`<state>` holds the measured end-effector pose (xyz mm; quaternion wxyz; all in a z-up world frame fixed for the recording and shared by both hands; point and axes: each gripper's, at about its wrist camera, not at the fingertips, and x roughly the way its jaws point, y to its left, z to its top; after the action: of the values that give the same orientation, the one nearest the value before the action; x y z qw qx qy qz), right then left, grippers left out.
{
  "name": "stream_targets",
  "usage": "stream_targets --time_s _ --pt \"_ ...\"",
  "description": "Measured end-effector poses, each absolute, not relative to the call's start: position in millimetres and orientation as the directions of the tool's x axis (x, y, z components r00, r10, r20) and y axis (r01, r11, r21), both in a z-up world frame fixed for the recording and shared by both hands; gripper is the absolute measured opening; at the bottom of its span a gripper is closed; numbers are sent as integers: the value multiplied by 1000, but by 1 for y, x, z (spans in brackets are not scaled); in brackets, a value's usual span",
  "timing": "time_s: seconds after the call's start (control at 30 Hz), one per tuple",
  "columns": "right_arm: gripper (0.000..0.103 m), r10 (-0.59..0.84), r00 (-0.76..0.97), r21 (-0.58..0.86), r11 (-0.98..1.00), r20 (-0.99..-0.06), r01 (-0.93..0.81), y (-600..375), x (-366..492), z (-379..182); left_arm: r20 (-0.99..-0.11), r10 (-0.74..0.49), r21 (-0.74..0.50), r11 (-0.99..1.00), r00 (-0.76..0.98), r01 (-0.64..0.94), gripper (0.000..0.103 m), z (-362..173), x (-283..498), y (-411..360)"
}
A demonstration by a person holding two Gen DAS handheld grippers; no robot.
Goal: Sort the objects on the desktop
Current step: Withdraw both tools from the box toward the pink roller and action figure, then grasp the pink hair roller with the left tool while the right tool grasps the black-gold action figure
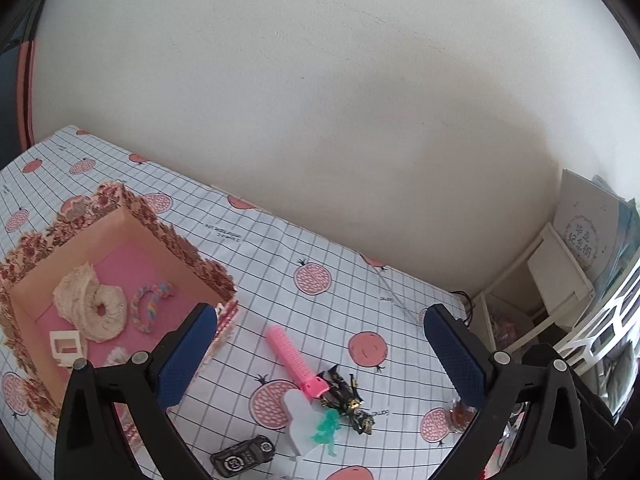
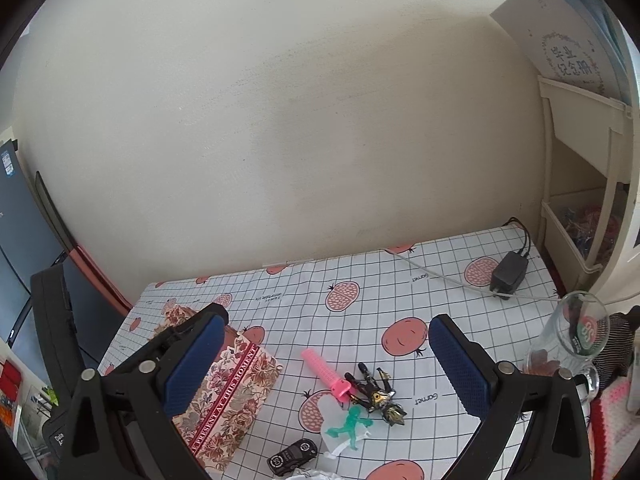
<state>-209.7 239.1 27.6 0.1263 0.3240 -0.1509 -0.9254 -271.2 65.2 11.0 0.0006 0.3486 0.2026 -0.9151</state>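
Desktop objects: pink comb (image 1: 296, 361), black-gold action figure (image 1: 347, 399), green figurine (image 1: 329, 430) and small black toy car (image 1: 243, 456) lie clustered on the table (image 1: 340, 304).
Box: floral gift box (image 1: 120, 216), left of them, holds crocheted donuts (image 1: 90, 302) and a braided ring (image 1: 146, 306).
Left hand-held gripper (image 1: 320, 356): released, jaws wide, empty.
Right hand-held gripper (image 2: 326, 364): released, jaws wide, empty.
Far right: glass mug (image 2: 570, 336), charger (image 2: 508, 274).

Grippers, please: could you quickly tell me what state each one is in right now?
Left gripper: open, holding nothing, above the tablecloth.
Right gripper: open, holding nothing.
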Motion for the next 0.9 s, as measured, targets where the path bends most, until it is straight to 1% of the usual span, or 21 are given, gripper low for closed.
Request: stream_targets --time_s 0.1,0.23,0.33,0.5,0.57,0.7,0.9 --pt "103 -323 -757 365 -923 -569 119 253 -210 24 -638 175 -397 -909 -750 126 103 4 -274 74" --pt "103 -292 -745 363 -929 -600 72 269 -219 6 -674 163 -366 -921 -721 135 103 -11 -284 79" --pt "103 -264 -716 361 -932 -646 19 280 -229 -18 -707 196 -375 -918 -679 126 103 -30 -293 81" --pt "103 -249 -652 373 -926 -716 -55 289 -244 -63 -779 182 -328 -934 -600 144 103 -62 -307 87" --pt "103 -250 -623 378 -922 -741 -79 291 -249 -81 -794 201 -341 -928 -574 147 103 -76 -312 88" --pt "103 -264 -570 371 -925 -778 -78 287 -255 -109 -814 222 -360 -918 -537 168 103 -101 -322 89" --pt "103 -261 -506 332 -942 -822 -52 269 -263 -145 -844 176 -302 -937 -506 177 103 -126 -338 89"
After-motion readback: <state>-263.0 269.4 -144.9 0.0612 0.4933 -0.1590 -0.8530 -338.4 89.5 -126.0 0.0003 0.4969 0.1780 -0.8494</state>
